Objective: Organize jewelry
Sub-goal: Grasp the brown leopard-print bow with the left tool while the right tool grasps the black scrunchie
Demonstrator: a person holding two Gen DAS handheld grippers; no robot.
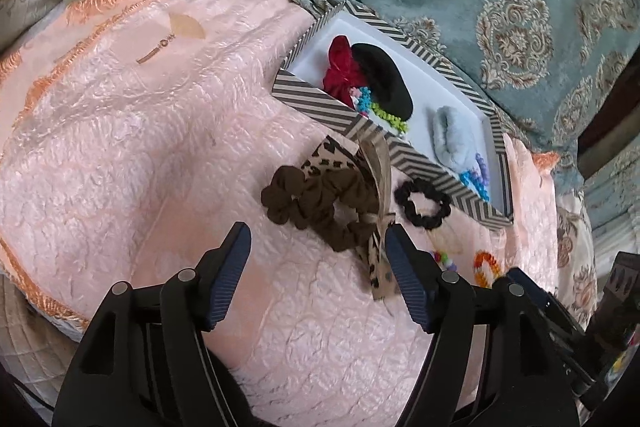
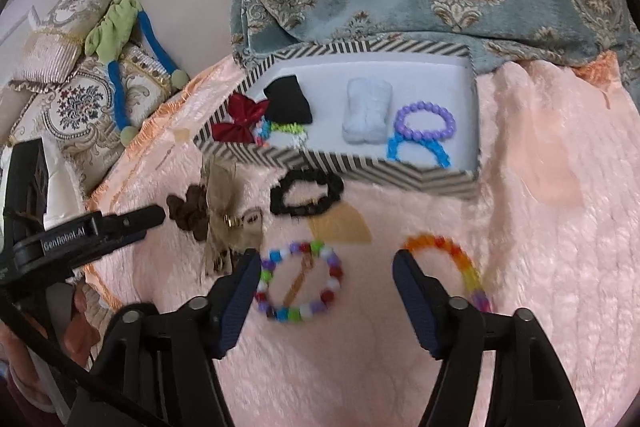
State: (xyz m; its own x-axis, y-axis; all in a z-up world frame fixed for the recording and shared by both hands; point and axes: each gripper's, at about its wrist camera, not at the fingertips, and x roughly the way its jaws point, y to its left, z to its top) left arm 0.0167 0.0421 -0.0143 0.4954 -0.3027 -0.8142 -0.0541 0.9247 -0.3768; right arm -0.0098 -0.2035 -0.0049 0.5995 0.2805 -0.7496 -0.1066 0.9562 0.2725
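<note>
The right gripper hangs with fingers spread over the bead bracelet on the pink quilt; the rainbow bracelet lies just beside its right finger. The left gripper, also spread and empty, points at the brown scrunchie, which is tangled with a leopard bow. Just beyond lies the black scrunchie, against the wall of the striped box, which already holds several pieces. To do this well, I would lower one finger inside the bead ring, pinch a single strand, and lift clear of the bow before crossing the box wall
</note>
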